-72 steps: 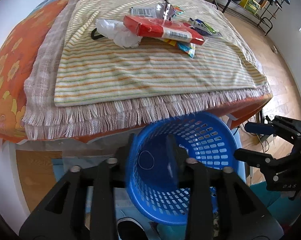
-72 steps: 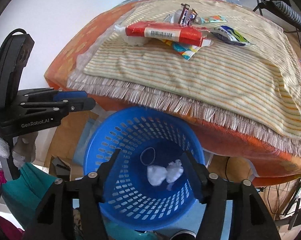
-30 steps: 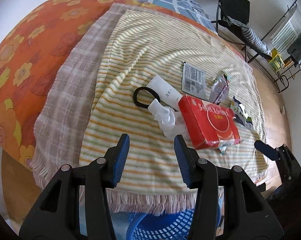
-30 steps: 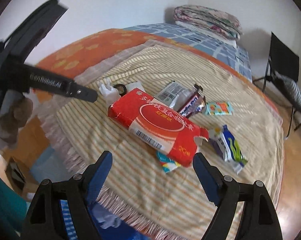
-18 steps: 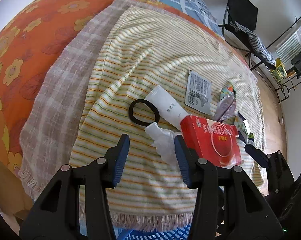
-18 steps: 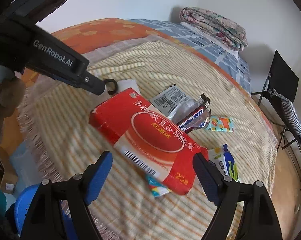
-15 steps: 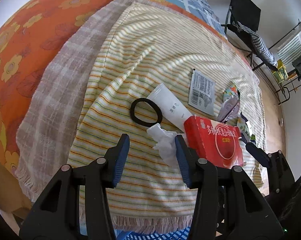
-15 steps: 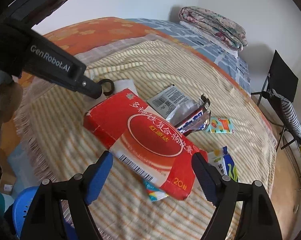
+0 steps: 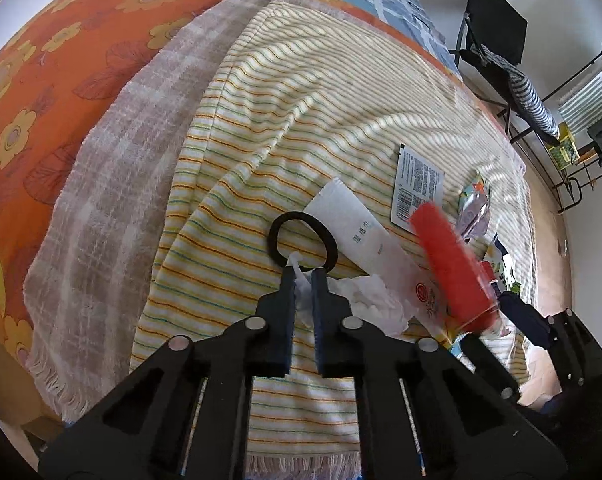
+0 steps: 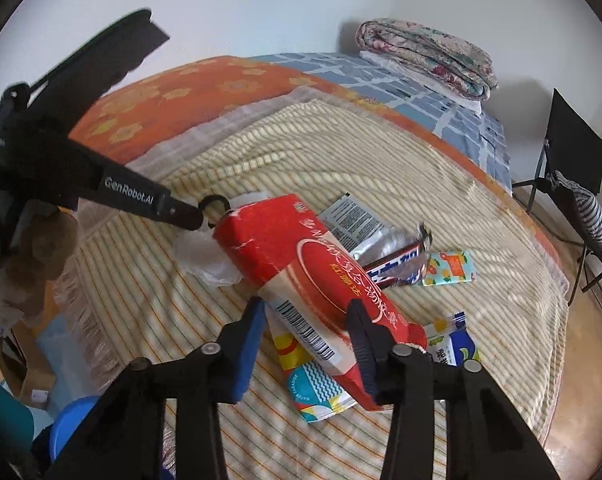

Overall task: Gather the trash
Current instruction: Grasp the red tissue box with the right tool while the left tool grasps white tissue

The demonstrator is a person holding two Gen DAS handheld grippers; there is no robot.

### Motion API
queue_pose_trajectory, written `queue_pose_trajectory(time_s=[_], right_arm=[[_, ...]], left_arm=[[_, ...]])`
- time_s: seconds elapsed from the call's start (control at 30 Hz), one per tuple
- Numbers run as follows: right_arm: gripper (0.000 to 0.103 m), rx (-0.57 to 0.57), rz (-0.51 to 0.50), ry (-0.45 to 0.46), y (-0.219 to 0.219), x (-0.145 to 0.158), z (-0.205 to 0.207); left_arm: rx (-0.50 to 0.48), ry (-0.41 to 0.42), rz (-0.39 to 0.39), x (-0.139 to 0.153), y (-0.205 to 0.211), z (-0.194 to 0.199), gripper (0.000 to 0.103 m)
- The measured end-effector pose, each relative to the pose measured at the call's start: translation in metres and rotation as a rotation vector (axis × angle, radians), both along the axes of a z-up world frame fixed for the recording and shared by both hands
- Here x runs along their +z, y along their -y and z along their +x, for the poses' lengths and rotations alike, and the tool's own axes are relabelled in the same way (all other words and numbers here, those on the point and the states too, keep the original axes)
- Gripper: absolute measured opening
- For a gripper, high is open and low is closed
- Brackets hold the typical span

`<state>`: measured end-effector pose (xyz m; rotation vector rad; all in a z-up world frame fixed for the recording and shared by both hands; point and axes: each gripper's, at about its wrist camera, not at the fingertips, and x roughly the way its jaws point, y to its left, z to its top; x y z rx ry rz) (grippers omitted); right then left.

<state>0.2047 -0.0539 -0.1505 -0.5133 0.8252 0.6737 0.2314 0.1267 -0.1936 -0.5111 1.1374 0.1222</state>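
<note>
Tilted since earlier, glossy red packet; crumpled tissue pinched.

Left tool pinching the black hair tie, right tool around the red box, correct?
Not quite. The left tool is shut on the white tissue, not the black hair tie, which lies just past its tips, per the left wrist view. The right tool is closing around the red box.

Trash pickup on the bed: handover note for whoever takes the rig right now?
Left gripper: shut on the crumpled tissue, beside the black hair tie.
Right gripper: jaws closing around the red box, its near end tilted up.
Left on the striped towel: white tube, barcode sachet, candy wrapper, small packets.
Blue basket sits below the bed edge.
Nothing from this grab binned yet.
</note>
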Motion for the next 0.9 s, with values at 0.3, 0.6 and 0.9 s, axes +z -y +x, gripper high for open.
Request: queue_pose_trajectory(time_s=[0.3,0.6,0.9], right_arm=[[0.028,-0.067,0.087,0.010,0.019,0.023,0.010],[0.021,-0.183,0.257,-0.053,0.057,0.047,0.031],[0.016,-0.291,0.431,-0.163,0.094,0.058,0.050]], left_arm=[[0.011,0.042,0.007,0.016,-0.003,-0.005,0.002],[-0.013,0.096,0.033,0.040,0.005,-0.010,0.001],[-0.027,0.131,0.041,0.055,0.008,-0.016,0.001]])
